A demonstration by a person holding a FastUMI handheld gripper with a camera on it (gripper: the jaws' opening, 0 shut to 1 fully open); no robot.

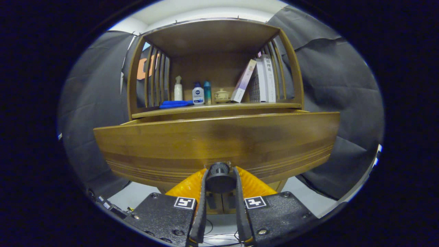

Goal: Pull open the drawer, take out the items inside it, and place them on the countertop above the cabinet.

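The tall brown wooden cabinet (219, 37) with slatted sides stands straight ahead, at twelve o'clock from the fingers. Its wide brown wooden drawer (216, 137) juts forward from below the countertop (219, 107), pulled partly out; what lies inside cannot be seen past the drawer front. On the countertop, at one o'clock, a few white-spined books (264, 80) lean and stand against the right-hand slats. At eleven o'clock lies a folded blue cloth (175, 104), and just behind it stands a white pump bottle (178, 90). Beside that, toward twelve o'clock, are a white-and-blue squat bottle (198, 94), a slim teal tube (207, 92) and a small cream lidded cup (221, 95). The gripper (220, 180) pinches the round dark drawer knob (219, 177) low on the drawer front, a finger pressing on either side.
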